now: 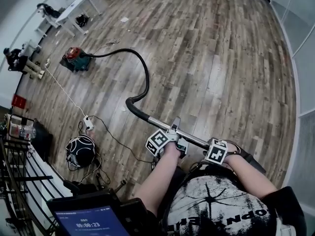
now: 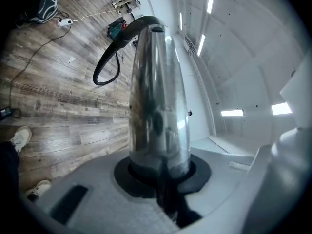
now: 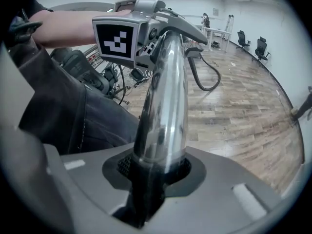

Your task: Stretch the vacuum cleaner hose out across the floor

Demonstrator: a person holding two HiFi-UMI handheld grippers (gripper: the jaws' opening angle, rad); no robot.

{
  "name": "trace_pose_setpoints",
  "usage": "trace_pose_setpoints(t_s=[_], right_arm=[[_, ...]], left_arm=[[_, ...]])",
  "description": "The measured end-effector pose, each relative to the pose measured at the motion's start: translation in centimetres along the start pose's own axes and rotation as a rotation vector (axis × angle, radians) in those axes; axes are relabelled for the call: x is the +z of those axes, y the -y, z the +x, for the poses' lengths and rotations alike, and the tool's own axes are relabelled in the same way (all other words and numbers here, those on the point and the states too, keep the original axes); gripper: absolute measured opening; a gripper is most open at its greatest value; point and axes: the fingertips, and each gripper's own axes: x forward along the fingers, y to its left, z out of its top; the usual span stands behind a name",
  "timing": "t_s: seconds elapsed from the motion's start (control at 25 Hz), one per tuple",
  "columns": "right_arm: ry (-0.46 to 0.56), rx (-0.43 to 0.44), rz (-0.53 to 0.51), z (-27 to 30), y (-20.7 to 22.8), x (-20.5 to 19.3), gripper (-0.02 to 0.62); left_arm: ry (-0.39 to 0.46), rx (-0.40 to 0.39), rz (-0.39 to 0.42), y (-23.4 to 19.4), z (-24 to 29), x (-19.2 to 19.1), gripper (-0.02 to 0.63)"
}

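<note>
While left gripper and right gripper clamp chrome wand | black hose curves (1 bend)

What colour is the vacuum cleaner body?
Teal and red; the vacuum cleaner body shows best in head view.

Hose: black, lying along the floor in one loose curve.
Tube: shiny metal, extending from the hose's near end.
Vacuum cleaner: red and green, sitting at its far end.
</note>
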Motion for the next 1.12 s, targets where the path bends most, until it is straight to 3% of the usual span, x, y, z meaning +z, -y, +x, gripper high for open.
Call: trace_pose_setpoints(t_s=[0.44,0.76,1.12], right_arm=[[0.043,0.066,0.021,-1.2,-2.5,-10.1,0.114],[0.054,0.068,0.010,-0.9,-4.4,-11.3,0.115],[0.005,0.025,-0.020,-0.7,-9.8,-11.3,0.115]], left_arm=[[-0.010,0.080,0.030,0.0,0.3,-10.7,0.051],[0.001,0.076,0.039,-0.2,-1.4,-12.2,0.052],[0.027,0.025,-0.002,-1.1,-7.5,-13.0,0.051]])
